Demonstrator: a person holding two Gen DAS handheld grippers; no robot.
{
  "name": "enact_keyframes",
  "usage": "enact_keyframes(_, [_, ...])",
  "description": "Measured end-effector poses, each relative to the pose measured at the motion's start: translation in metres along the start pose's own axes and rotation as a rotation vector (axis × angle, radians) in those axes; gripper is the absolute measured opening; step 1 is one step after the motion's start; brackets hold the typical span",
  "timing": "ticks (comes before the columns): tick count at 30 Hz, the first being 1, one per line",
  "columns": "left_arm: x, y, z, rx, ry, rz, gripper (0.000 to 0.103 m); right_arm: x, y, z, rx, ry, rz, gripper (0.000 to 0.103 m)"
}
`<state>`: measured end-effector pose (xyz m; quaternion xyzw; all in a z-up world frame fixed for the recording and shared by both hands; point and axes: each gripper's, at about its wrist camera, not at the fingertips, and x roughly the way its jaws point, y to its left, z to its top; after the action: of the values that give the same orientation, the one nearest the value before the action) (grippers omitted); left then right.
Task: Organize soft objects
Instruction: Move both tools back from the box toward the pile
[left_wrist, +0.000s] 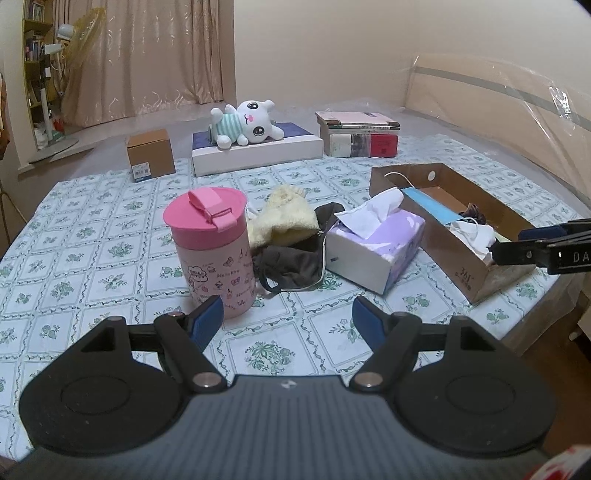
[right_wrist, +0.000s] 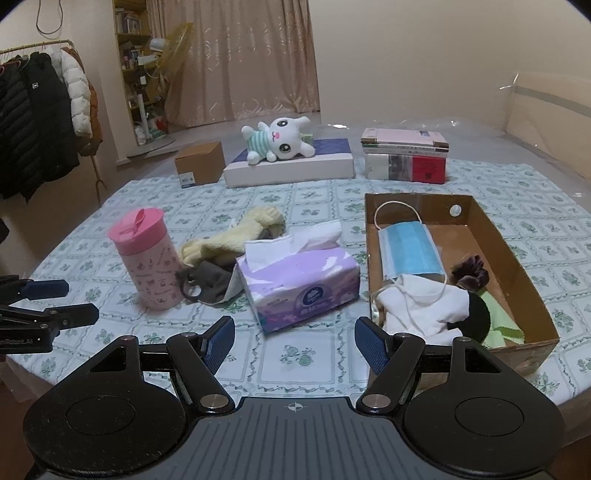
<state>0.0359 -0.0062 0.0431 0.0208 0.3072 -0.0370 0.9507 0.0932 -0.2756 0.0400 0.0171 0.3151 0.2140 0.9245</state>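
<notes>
— We're looking across the bed (right_wrist: 317, 354), spread with a pale floral-check sheet. What sits on it?

— Near us, a pink lidded cup (right_wrist: 146, 258) stands upright. Just beside it lie a grey cloth (right_wrist: 210, 282) and a cream fluffy sock (right_wrist: 236, 236), touching each other.

— And the purple tissue pack (right_wrist: 299, 284)?

— Right against that grey cloth, with the open cardboard box (right_wrist: 517, 269) just to its side (soft bits inside it).

— At the far edge?

— We've got a small brown carton (right_wrist: 201, 162), a flat white box (right_wrist: 291, 166) carrying the plush toy, and a stack of books (right_wrist: 404, 155), all in a row.
</notes>
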Motion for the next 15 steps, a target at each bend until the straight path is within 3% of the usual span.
enact_keyframes(15, [0.007,0.004,-0.003,-0.01,0.006,-0.021,0.075,0.011,0.004,0.0,-0.015,0.027,-0.001,0.072])
